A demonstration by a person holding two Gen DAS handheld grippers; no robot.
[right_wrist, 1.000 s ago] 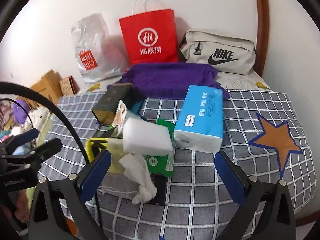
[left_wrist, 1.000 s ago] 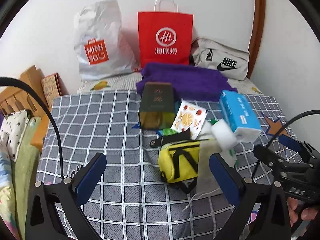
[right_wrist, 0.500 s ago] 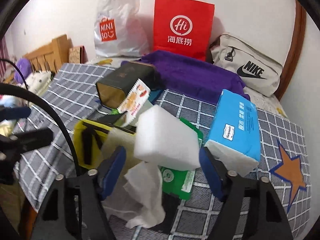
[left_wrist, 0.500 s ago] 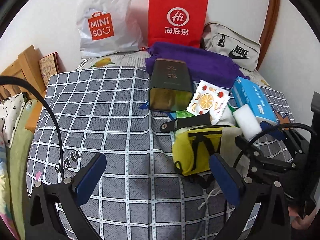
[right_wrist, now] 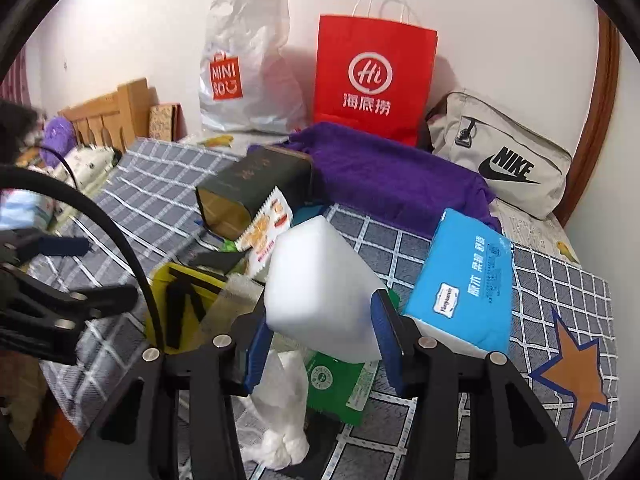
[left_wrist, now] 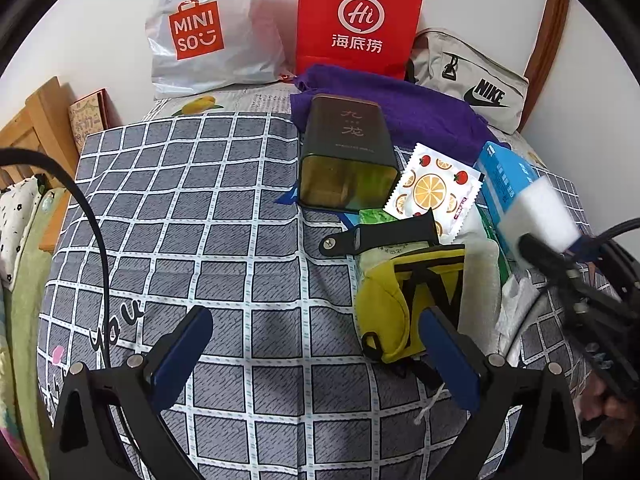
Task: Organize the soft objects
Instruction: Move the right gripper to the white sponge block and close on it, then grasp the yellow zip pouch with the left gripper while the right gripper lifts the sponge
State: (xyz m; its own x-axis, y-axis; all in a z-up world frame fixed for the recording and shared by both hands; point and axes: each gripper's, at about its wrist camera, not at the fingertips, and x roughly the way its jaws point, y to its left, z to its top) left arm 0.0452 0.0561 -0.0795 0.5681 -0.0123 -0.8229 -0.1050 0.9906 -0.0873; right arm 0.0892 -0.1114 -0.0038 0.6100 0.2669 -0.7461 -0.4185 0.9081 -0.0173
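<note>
The right gripper (right_wrist: 324,344) is closing on the white foam block (right_wrist: 320,288), just left of the blue tissue pack (right_wrist: 460,284); pads seem to touch its sides. Light, squashy: hold mid-sides, gently.

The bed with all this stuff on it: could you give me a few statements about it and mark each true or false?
1. The red paper bag stands against the wall. True.
2. The white foam block sits between the right gripper's closing jaws. True.
3. The left gripper holds the yellow pouch. False: its jaws are open with nothing between them.
4. The blue tissue pack lies inside the Nike bag. False: it lies on the checked blanket.
</note>
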